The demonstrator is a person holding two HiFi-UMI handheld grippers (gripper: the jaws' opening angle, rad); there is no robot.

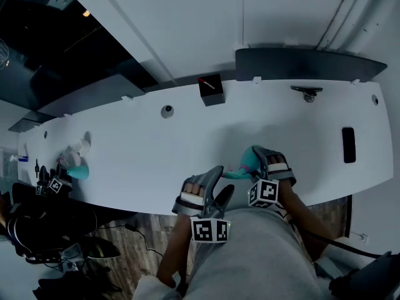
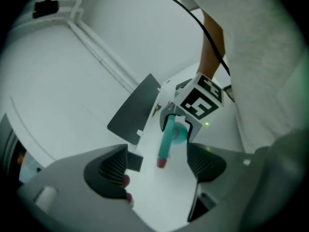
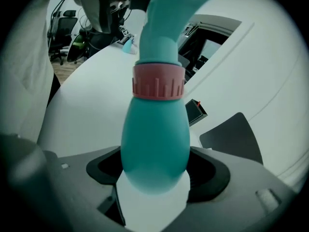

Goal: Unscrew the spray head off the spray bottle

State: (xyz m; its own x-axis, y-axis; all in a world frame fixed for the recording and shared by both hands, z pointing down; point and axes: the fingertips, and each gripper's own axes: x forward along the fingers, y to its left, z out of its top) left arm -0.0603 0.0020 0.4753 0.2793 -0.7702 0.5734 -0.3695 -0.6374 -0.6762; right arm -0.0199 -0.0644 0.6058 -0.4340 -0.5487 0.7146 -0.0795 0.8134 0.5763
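Observation:
A teal spray bottle (image 3: 155,144) with a pink collar (image 3: 158,82) and a teal spray head (image 3: 169,18) stands between the jaws of my right gripper (image 3: 154,170). Both pads press on its belly. In the head view the right gripper (image 1: 257,160) holds the bottle (image 1: 251,160) over the near edge of the white table (image 1: 137,149), and the spray head (image 1: 235,175) points left. My left gripper (image 1: 222,185) hangs just left of it. Its jaws stand open and empty. In the left gripper view the nozzle (image 2: 165,144) sits beyond the left gripper (image 2: 157,166), apart from the pads (image 2: 108,170).
A small black box (image 1: 211,90) and a dark panel (image 1: 306,64) stand at the table's far edge. A black slab (image 1: 349,145) lies at the right. Another teal bottle (image 1: 78,167) stands at the far left. Chairs and cables fill the floor at lower left.

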